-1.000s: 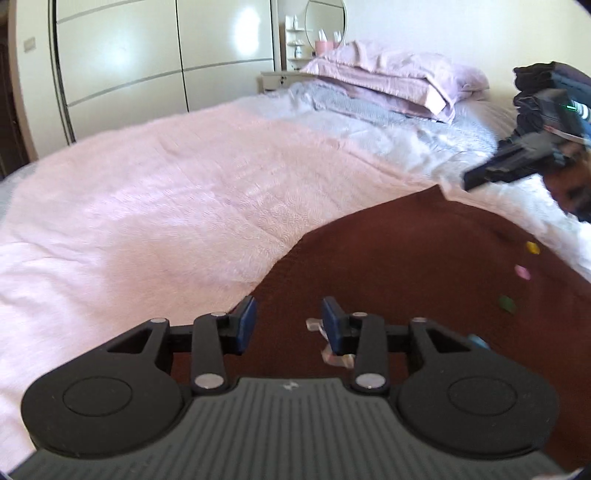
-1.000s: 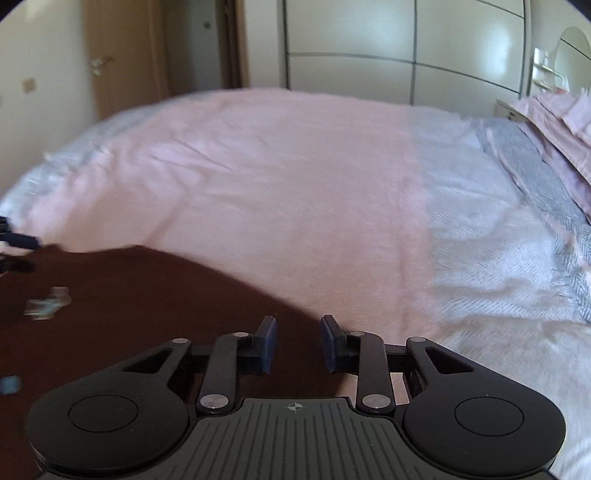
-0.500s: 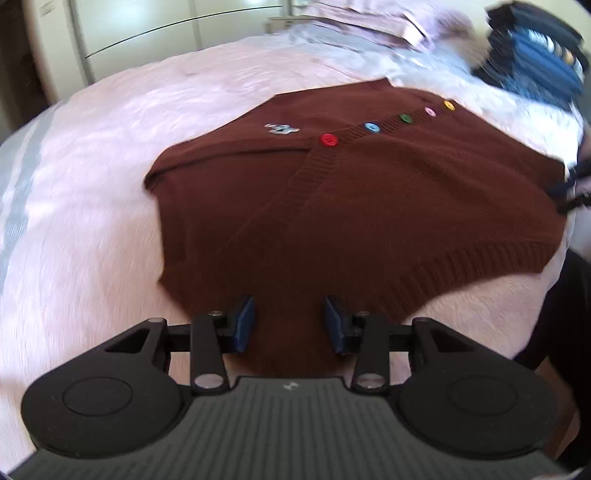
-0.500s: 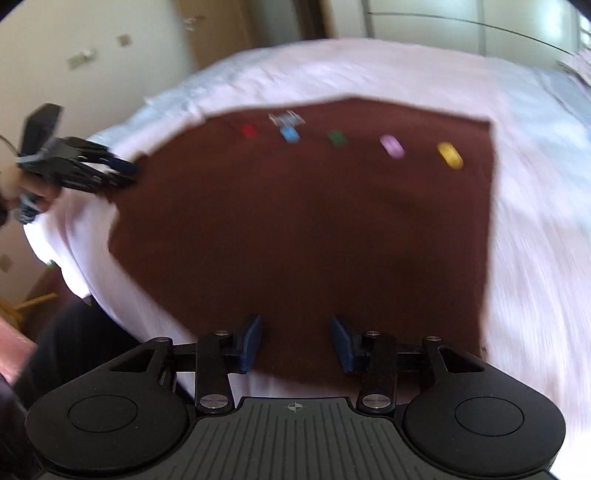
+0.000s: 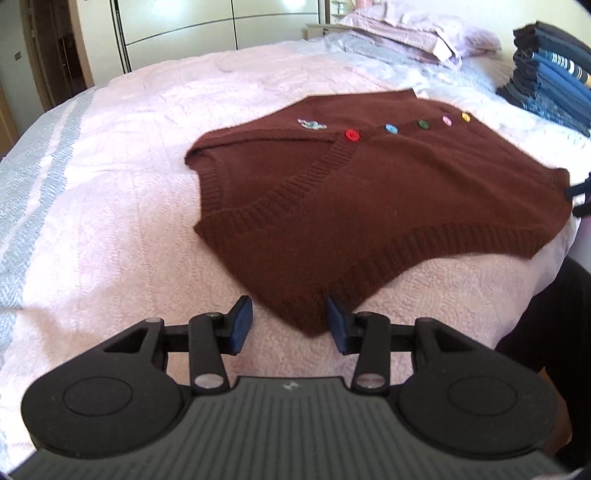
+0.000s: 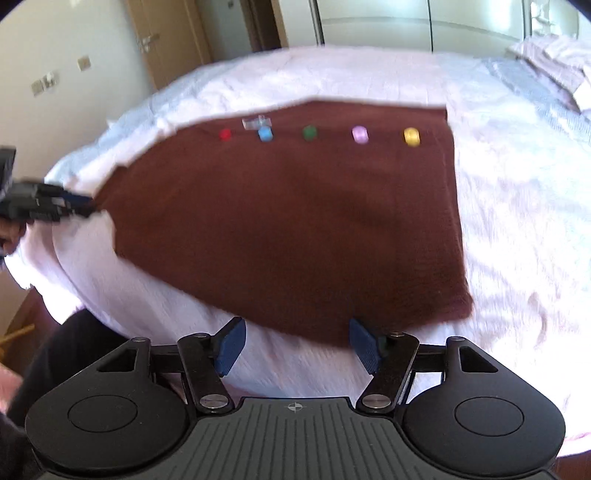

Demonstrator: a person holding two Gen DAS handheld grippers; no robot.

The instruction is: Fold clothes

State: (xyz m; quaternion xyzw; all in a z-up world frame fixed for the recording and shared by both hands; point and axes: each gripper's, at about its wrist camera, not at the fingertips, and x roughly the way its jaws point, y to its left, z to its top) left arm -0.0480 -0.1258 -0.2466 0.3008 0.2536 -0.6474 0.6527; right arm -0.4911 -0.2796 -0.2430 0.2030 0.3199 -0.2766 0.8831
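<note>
**Inspector:** Start at the left gripper [image 5: 290, 325]. How do its jaws stand?

**Assistant:** Apart and opening. The nearest corner of the brown knitted cardigan [image 5: 369, 192] lies on the bed between the blue pads [image 5: 242, 323], but neither pad presses on it.

**Inspector:** And the right gripper [image 6: 297, 341]?

**Assistant:** Wider apart, also opening. The cardigan's near edge lies just ahead of and between its pads; nothing is clamped. That view is blurred.

**Inspector:** Where does the garment lie?

**Assistant:** Spread flat on the pink bedspread [image 5: 129, 155], directly ahead of both grippers. Beyond the left gripper come the ribbed neckline, then a row of five coloured buttons [image 5: 390, 128]: red, blue, green, pink, yellow. A small pale patch [image 5: 311, 124] sits just beside the red one.

**Inspector:** Farther out?

**Assistant:** Ahead and right of the left gripper, a stack of dark blue folded clothes [image 5: 550, 81]; beyond, pillows [image 5: 417, 31] and wardrobe doors [image 5: 221, 22]. The left gripper shows at the far left of the right view, at the cardigan's corner.
</note>
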